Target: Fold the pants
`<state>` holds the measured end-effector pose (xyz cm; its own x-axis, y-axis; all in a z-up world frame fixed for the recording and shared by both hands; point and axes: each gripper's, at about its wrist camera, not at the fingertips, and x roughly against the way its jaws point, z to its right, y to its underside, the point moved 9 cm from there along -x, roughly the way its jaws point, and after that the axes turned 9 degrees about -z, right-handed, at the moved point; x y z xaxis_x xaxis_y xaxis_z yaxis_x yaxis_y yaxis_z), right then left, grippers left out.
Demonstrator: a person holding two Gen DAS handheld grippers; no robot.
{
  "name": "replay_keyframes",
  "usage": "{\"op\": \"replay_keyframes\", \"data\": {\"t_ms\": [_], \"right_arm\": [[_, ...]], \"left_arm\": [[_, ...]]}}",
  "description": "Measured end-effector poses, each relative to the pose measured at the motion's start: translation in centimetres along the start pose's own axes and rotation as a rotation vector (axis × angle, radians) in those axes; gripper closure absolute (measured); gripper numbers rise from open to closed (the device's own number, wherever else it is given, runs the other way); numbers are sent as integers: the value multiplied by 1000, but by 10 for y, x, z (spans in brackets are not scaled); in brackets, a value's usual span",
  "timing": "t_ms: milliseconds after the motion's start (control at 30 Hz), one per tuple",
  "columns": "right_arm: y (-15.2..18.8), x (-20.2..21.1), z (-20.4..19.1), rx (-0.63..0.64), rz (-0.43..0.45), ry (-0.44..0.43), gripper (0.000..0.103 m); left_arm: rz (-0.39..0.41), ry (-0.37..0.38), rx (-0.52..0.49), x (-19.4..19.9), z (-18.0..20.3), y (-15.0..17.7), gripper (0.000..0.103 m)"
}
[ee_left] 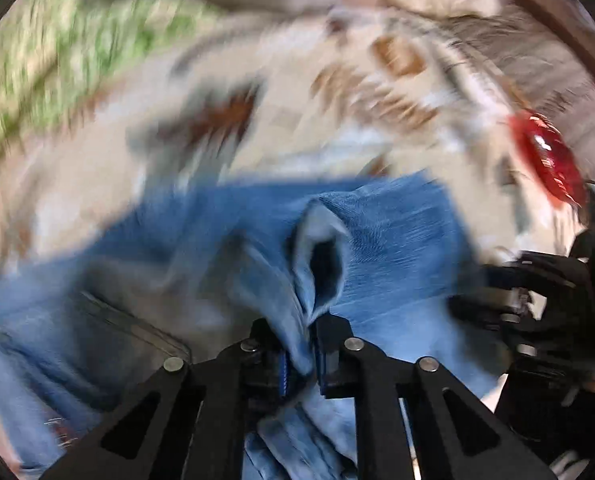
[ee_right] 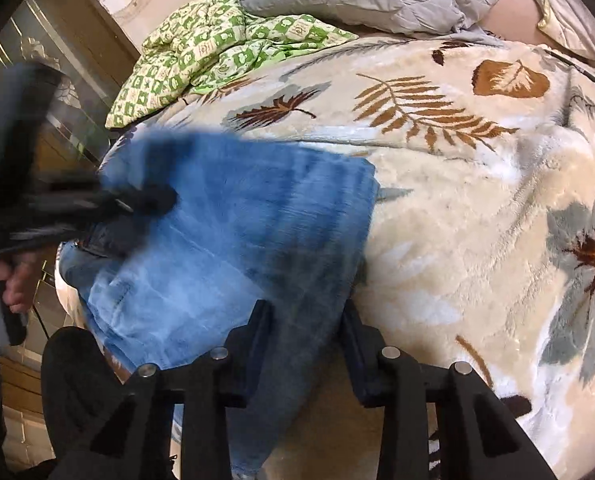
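My jeans (ee_right: 233,216) sit near the left edge of the bed on the leaf-print blanket (ee_right: 457,208), with loads of open blanket off to the right. My left gripper (ee_left: 301,344) is pinched tight on a bunched fold of denim. My right gripper (ee_right: 305,336) has fabric between spread fingers; can't tell if it's actually clamping. The jeans look faded blue and folded over.

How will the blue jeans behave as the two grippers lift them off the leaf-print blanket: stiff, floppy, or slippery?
Probably floppy: the jeans sag and bunch into folds where the left gripper pinches them. Likely fairly heavy for cloth, since the denim hangs straight down between the right gripper fingers. Slipping seems unlikely on the plush blanket, though motion blur limits certainty.
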<state>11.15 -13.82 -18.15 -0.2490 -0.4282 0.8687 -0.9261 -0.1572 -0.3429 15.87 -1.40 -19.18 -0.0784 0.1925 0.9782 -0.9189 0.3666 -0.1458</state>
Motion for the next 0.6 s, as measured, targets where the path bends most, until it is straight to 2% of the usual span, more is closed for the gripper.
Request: {"op": "replay_keyframes", "data": {"t_ms": [67, 133, 167, 200, 233, 267, 300, 367, 467, 600], "right_arm": [[0, -1, -2, 12, -4, 18, 64], [-1, -2, -3, 20, -10, 25, 62], [-1, -1, -3, 23, -12, 23, 61], [-1, 0, -3, 22, -18, 17, 59], [-1, 2, -2, 15, -29, 10, 54], [0, 6, -1, -1, -37, 4, 49], [2, 12, -1, -16, -33, -4, 39], [8, 25, -4, -23, -21, -31, 35], [22, 37, -21, 30, -35, -45, 35], [39, 33, -50, 110, -49, -20, 35]], "left_arm": [[4, 71, 76, -7, -6, 1, 86], [12, 72, 70, -1, -3, 2, 84], [22, 60, 52, 5, -1, 4, 79], [29, 36, 45, 9, -2, 6, 62], [54, -1, 41, 21, -2, 11, 39], [79, -24, 39, 30, -4, 15, 27], [110, -48, 37, 40, -5, 17, 14], [153, -78, 21, 58, -9, 30, 14], [143, -89, 23, 63, -10, 48, 14], [90, -79, 49, 39, -3, 57, 14]]}}
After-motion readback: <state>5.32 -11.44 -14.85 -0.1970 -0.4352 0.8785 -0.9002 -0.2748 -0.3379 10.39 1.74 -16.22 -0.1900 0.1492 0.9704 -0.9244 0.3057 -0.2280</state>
